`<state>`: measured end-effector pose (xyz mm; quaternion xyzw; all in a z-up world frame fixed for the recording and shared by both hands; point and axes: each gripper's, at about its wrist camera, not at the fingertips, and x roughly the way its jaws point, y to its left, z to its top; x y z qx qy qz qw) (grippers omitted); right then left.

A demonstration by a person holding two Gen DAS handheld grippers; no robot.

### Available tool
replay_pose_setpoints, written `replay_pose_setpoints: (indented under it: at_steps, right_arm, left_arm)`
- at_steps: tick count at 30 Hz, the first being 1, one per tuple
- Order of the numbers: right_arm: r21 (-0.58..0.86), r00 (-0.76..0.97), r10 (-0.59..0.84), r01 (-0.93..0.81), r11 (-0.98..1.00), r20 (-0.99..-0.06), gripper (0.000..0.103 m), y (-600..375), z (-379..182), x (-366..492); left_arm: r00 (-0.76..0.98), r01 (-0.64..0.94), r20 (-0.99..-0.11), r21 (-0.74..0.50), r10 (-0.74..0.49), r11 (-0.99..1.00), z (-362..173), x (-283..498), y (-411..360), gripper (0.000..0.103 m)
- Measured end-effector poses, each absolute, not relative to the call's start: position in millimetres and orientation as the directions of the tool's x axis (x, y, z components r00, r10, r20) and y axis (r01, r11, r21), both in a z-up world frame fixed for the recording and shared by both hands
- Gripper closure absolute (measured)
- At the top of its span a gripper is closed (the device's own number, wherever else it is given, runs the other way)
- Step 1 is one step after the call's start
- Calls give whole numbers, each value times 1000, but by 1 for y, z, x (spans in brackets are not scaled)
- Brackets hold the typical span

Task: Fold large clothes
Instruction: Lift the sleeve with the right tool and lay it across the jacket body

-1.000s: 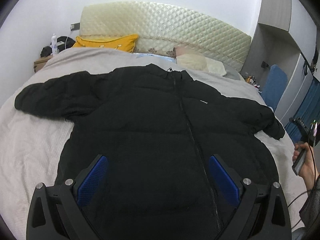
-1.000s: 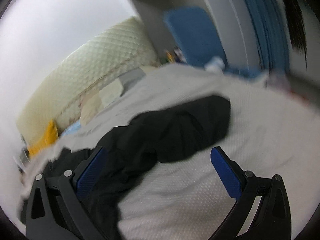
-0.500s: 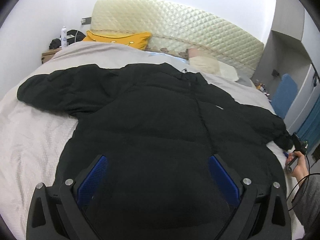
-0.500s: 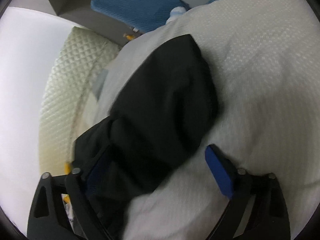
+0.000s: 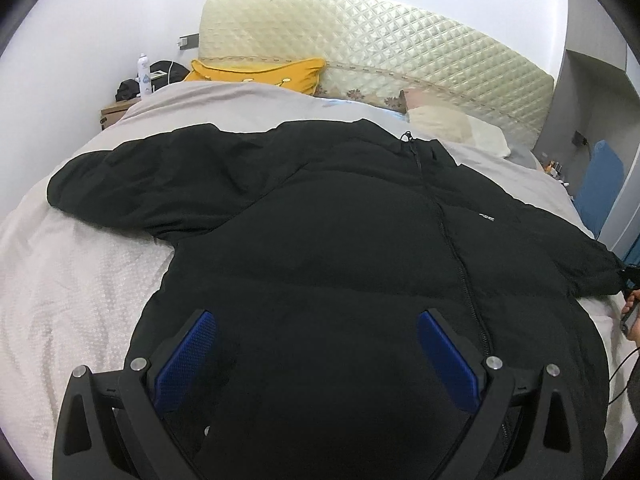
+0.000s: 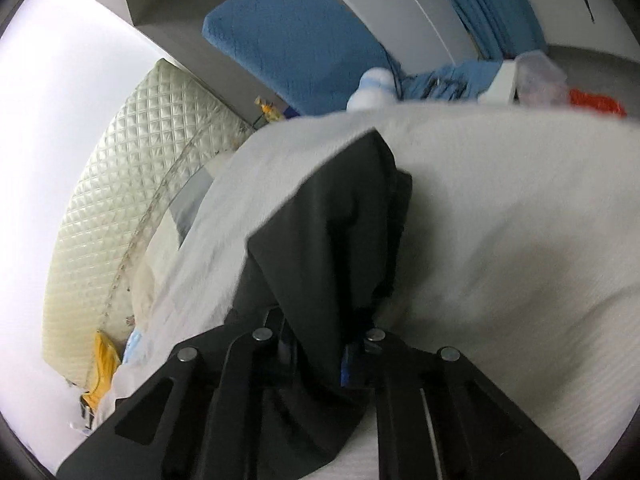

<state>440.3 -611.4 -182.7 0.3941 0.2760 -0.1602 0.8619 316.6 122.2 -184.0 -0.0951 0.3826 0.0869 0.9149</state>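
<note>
So the right tongs [image 6: 320, 344] had just clamped the black puffer jacket's [image 5: 360, 260] sleeve cuff [image 6: 340, 216] for folding inward; left tongs [image 5: 316, 344] hung wide open, empty, above its hem.

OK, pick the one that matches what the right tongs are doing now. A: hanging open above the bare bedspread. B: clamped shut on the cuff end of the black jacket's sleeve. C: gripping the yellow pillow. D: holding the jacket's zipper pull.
B: in the right wrist view the right tongs have just closed, pinching the sleeve of the black jacket between them.
</note>
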Motion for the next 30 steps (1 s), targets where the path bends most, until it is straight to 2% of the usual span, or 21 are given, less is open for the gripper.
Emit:
replay_pose_setpoints:
  at_steps: [4, 8, 16, 21, 25, 30]
  right_arm:
    - [539, 787, -95, 500, 678, -610, 94, -616, -153, 436]
    - [515, 810, -117, 469, 718, -575, 94, -601, -101, 428]
    - [406, 864, -112, 341, 847, -492, 94, -505, 32, 418]
    - [353, 902, -64, 232, 906, -427, 94, -428, 100, 412]
    - [312, 921, 7, 125, 942, -390, 94, -358, 136, 408]
    - [194, 925, 63, 12, 981, -375, 93, -269, 148, 406]
  left_arm:
    - [716, -214, -695, -119, 73, 970, -173, 311, 127, 1]
    - [729, -205, -681, -134, 60, 969, -163, 303, 134, 1]
    - [736, -185, -675, -127, 52, 974, -147, 282, 139, 1]
    - [774, -174, -630, -121, 60, 977, -127, 267, 138, 1]
    - [793, -145, -604, -64, 77, 987, -119, 263, 138, 1]
    - [797, -99, -603, -92, 24, 991, -113, 256, 150, 1]
